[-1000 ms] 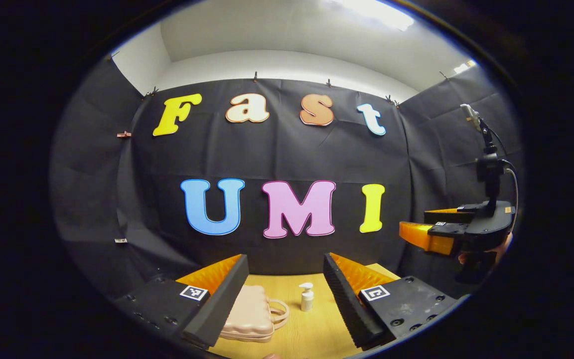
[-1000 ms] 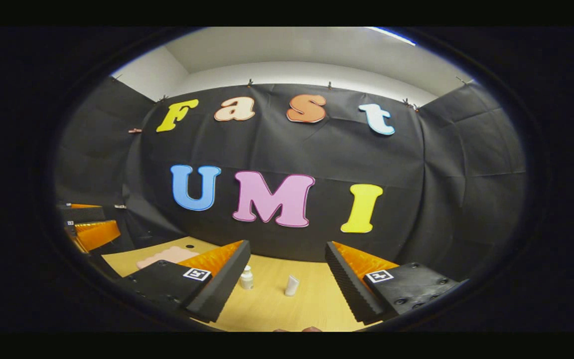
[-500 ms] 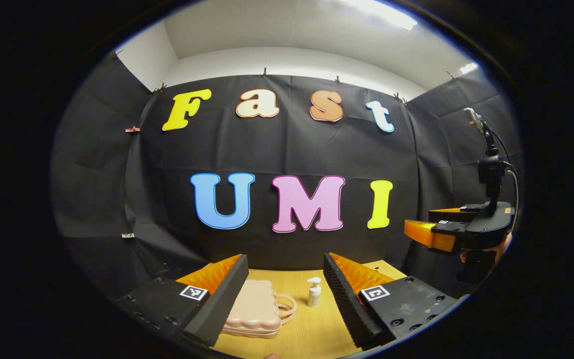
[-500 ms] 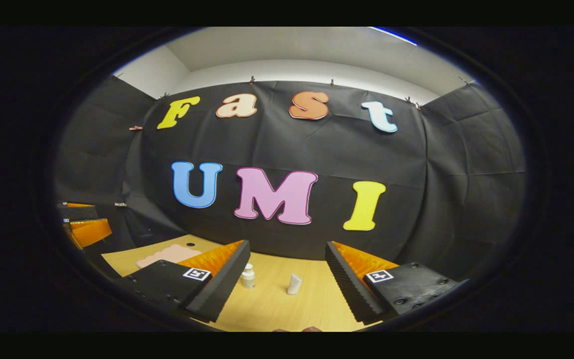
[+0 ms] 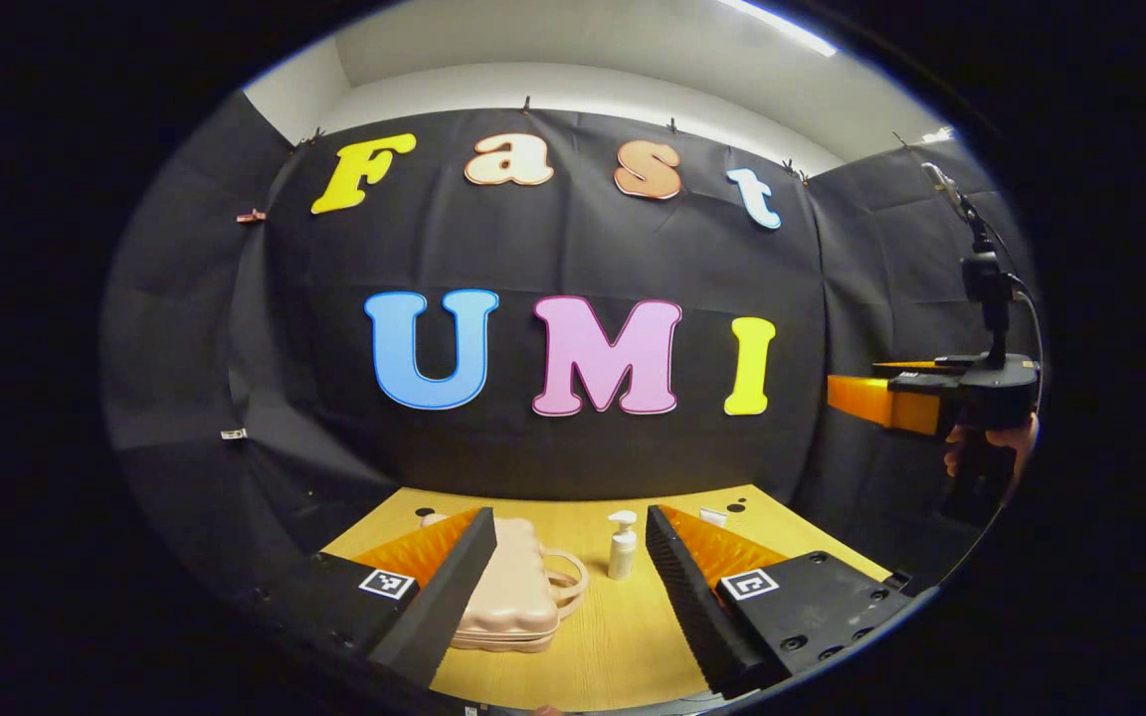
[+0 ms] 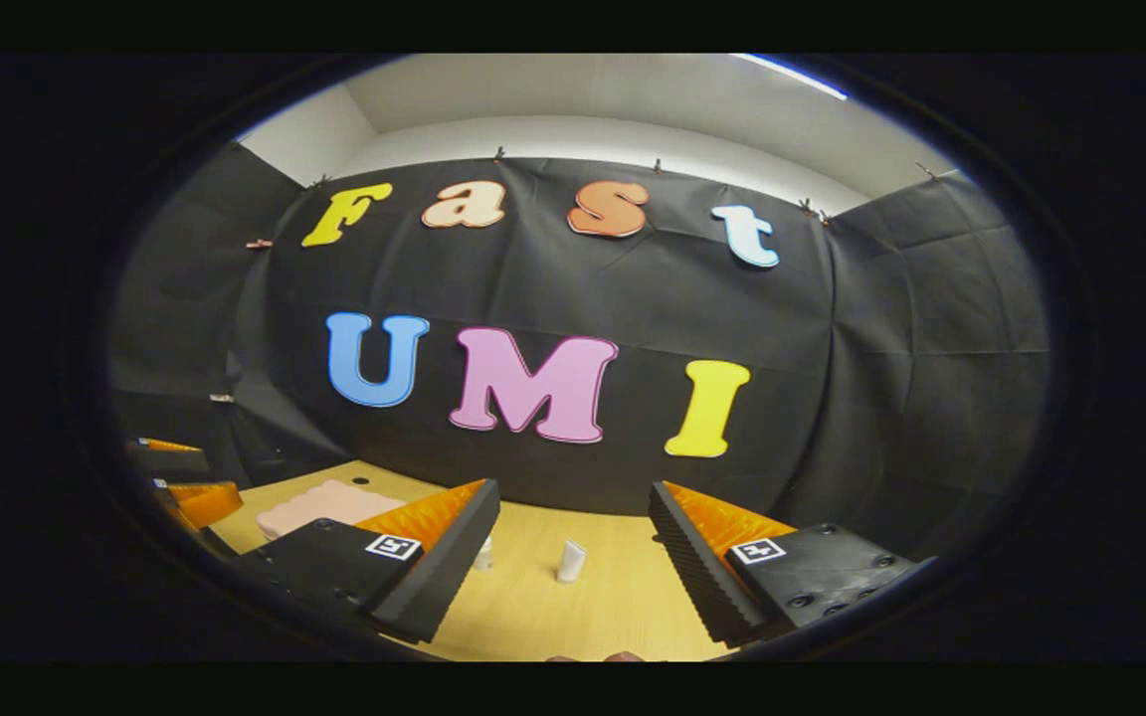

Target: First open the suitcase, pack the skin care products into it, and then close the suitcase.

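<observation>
Step now: open the suitcase (image 5: pixel 513 592). I think this step is not begun, for the pink case lies shut and flat on the table (image 5: pixel 623 646).
Suitcase place: lower middle of the left gripper view, partly behind the left finger, with its handle (image 5: pixel 569 580) pointing to the right. In the right gripper view it shows low at the left (image 6: pixel 319 505).
Bottles: a white pump bottle (image 5: pixel 621 545) stands just right of the handle. A small white tube (image 6: pixel 570 561) stands low in the middle of the right gripper view, with one more little bottle (image 6: pixel 484 553) half hidden by a finger.
Left gripper (image 5: pixel 568 587): fingers spread wide, holding nothing, up above the table.
Right gripper (image 6: pixel 573 577): fingers spread wide too, holding nothing.
How to do it well: I would bring one gripper down to the edge by the handle and lift the lid slowly. The other could press the bottom half so the case does not slide. Keep clear of the pump bottle, as it may tip.
Change from before: the left gripper view now shows more table, and the case sits higher in the frame. The right gripper view has turned a bit, so the tube sits more to the left.
</observation>
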A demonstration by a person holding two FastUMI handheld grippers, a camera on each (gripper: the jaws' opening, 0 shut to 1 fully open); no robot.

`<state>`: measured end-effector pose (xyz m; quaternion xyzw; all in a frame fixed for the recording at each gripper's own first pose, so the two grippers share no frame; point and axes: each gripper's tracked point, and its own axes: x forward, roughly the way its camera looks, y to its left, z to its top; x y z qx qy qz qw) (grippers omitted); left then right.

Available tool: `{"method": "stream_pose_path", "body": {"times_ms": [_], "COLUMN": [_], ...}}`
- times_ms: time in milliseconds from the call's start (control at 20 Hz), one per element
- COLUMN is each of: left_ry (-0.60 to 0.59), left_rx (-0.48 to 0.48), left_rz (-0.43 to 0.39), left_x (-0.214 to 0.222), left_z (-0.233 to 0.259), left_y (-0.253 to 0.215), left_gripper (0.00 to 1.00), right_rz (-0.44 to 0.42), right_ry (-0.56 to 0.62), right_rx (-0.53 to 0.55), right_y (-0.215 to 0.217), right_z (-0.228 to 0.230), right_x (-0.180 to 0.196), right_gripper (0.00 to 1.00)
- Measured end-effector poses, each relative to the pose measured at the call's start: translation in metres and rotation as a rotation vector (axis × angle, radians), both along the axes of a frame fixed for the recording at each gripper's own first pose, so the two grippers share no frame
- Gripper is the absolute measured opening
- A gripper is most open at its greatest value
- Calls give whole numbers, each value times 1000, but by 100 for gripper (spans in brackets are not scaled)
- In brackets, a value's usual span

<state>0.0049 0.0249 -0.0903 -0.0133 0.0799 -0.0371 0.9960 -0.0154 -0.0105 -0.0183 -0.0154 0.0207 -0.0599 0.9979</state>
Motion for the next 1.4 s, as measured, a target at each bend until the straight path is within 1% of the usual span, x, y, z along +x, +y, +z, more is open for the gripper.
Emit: {"method": "stream_pose_path", "body": {"times_ms": [150, 200, 350, 400, 450, 550, 600, 700, 800, 850, 900, 950, 1000, 1050, 1100, 1150, 1200, 1250, 1300, 1350, 1400], "left_ry": [23, 48, 141, 194, 236, 350, 412, 517, 633, 679, 662, 665, 681, 728, 780, 795, 780, 782, 783, 785, 785], "left_rx": [23, 36, 40, 44, 52, 74, 81, 85, 114, 121, 188, 218, 228, 229, 214, 228, 229, 207, 198, 207, 229], "left_rz": [-85, -107, -142, -133, -118, -64, -36, 7, 70, 83, 105, 98, 81, 85, 106, 130, 134, 119, 96, 65, 32], "left_x": [32, 46, 99, 119, 137, 169, 181, 205, 218, 222, 233, 244, 247, 241, 235, 233, 239, 240, 242, 240, 240], "left_z": [-40, -56, -113, -135, -154, -196, -217, -254, -293, -307, -312, -316, -322, -334, -344, -347, -349, -348, -345, -340, -330], "left_y": [-18, -24, -37, -39, -40, -36, -36, -40, -31, -32, -27, -29, -33, -34, -32, -27, -21, -26, -29, -31, -33], "left_gripper": [96, 96, 96, 96, 96, 96, 96, 96, 96, 95, 95, 92, 88, 83, 74, 62, 55, 45, 33, 22, 19], "right_rz": [-54, -70, -99, -97, -96, -97, -93, -88, -75, -60, -51, -46, -43, -36, -36, -39, -44, -49, -54, -62, -70], "right_ry": [12, 16, 25, 34, 45, 65, 83, 120, 161, 170, 181, 196, 213, 221, 225, 227, 229, 234, 234, 232, 233], "right_rx": [-18, -27, -50, -52, -55, -51, -38, -5, 21, 28, 30, 33, 45, 49, 47, 39, 33, 32, 28, 22, 21], "right_y": [-19, -26, -45, -51, -56, -70, -76, -89, -101, -105, -110, -115, -119, -121, -123, -125, -127, -127, -128, -128, -125], "right_z": [-6, -9, -16, -22, -28, -41, -51, -70, -89, -94, -100, -106, -112, -116, -118, -118, -120, -120, -121, -121, -120], "right_x": [-10, -13, -17, -14, -11, 2, 10, 31, 53, 63, 73, 79, 85, 88, 90, 92, 93, 93, 93, 93, 92], "right_gripper": [96, 96, 96, 94, 96, 95, 94, 96, 96, 96, 97, 96, 97, 96, 97, 96, 96, 96, 99, 97, 94]}}
